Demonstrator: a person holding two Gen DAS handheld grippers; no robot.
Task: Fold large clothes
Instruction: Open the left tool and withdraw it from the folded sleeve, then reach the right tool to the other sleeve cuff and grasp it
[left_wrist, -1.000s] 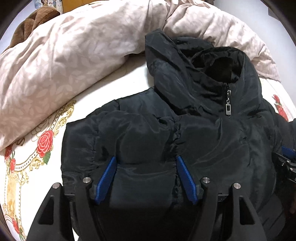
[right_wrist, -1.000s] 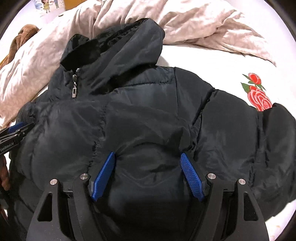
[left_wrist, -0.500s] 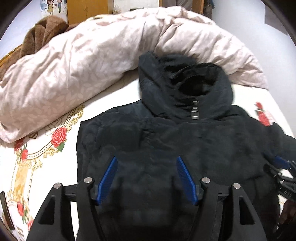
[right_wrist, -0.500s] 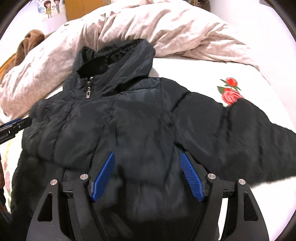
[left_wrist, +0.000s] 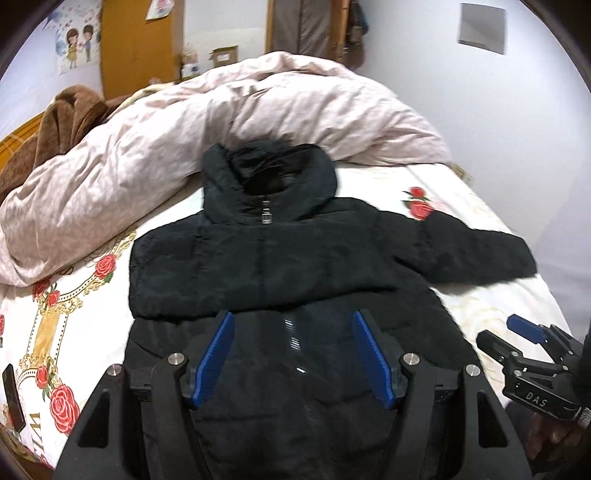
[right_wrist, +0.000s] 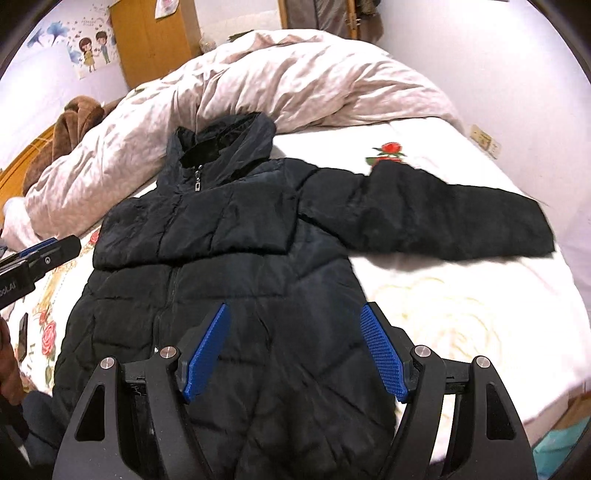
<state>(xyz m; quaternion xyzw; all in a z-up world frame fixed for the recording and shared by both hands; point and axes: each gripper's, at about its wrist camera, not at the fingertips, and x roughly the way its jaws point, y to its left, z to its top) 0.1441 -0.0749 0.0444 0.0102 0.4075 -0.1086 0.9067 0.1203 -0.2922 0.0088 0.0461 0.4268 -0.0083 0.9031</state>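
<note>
I see the black puffer jacket (right_wrist: 236, 258) lying face up on the bed (right_wrist: 461, 306), zipped, its hood (right_wrist: 229, 144) against the pink duvet (right_wrist: 295, 81). One sleeve (left_wrist: 229, 266) is already folded across the jacket's chest; the other sleeve (right_wrist: 443, 218) lies stretched out sideways from the jacket, away from the duvet, so I judge the fold barely begun, with the body not yet doubled. My left tongs (left_wrist: 291, 358) and right tongs (right_wrist: 295, 350) both hang above the jacket's lower half, jaws apart, gripping nothing.
</note>
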